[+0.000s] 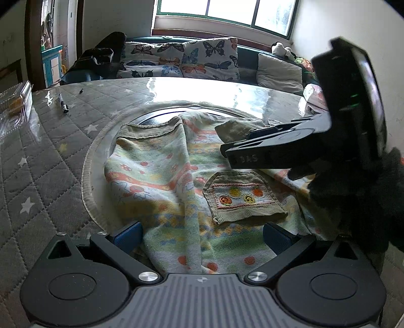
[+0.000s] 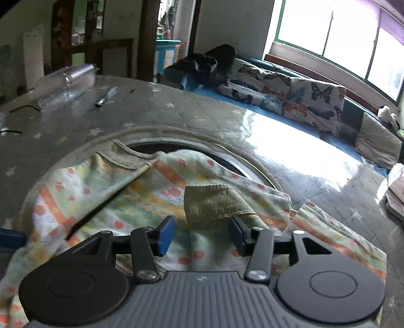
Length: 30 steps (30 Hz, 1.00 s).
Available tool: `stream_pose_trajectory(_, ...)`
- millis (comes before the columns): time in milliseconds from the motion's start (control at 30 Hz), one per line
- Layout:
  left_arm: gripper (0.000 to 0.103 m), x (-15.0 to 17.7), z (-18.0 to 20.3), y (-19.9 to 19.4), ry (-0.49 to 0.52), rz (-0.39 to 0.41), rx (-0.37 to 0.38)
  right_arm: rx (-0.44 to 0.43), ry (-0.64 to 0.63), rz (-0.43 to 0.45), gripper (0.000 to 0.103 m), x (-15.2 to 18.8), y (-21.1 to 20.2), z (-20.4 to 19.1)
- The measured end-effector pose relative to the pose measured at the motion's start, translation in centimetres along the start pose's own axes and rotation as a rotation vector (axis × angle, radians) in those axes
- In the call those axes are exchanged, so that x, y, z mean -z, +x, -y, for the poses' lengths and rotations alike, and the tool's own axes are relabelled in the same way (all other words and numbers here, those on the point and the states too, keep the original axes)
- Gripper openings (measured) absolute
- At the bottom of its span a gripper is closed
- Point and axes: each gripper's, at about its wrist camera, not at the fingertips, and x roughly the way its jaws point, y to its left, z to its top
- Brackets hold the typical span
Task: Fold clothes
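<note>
Patterned garment [image 1: 161,176], pale green with orange and yellow bands and dots, lying rumpled over the round inset at the middle of the quilted grey table [image 1: 50,161]. Olive ribbed hem [image 1: 149,128] at the garment's far edge; olive patch pocket [image 1: 240,199] with embroidered fruit on the garment's near right part. Left gripper [image 1: 202,239] low over the garment's near edge, blue fingers [image 1: 127,237] wide apart with cloth between them, not closed on it. Right gripper [image 2: 202,236] at the garment's right side, fingers [image 2: 165,236] apart, an olive ribbed cuff [image 2: 214,204] draped over the right finger; whether pinched, cannot tell. Black marker [image 1: 63,103] on the table beyond the garment's far left. Clear plastic box [image 1: 15,101] further left of the garment, at the table edge. Butterfly cushions [image 1: 181,60] on a sofa behind the garment, past the table's far edge, under the window [image 1: 227,10].
</note>
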Motion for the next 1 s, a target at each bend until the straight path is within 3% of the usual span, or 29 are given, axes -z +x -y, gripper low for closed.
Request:
stream_pose_trajectory(100, 0.103, 0.1, -0.1, -0.1, 0.001, 0.001, 0.003, 0.007, 0.040, 0.005, 0.023, 0.0, 0.2, 0.8)
stream_pose_trajectory(200, 0.103, 0.0, -0.1, -0.1, 0.002, 0.001, 0.004, 0.011, 0.063, 0.012, 0.009, -0.2, -0.3, 1.8)
stream_pose_trajectory(600, 0.103, 0.3, 0.0, -0.1, 0.008, 0.002, -0.029, 0.112, 0.172, 0.204, 0.005, 1.1, -11.3, 8.2)
stream_pose_trajectory(800, 0.103, 0.3, 0.0, 0.1, 0.024, -0.006, -0.051, 0.239, 0.276, 0.246, 0.005, 4.9, -17.4, 12.9)
stream_pose_trajectory(1000, 0.103, 0.5, 0.4, 0.2, 0.053, -0.014, -0.070, 0.382, 0.384, 0.227, 0.005, 9.9, -21.7, 17.2)
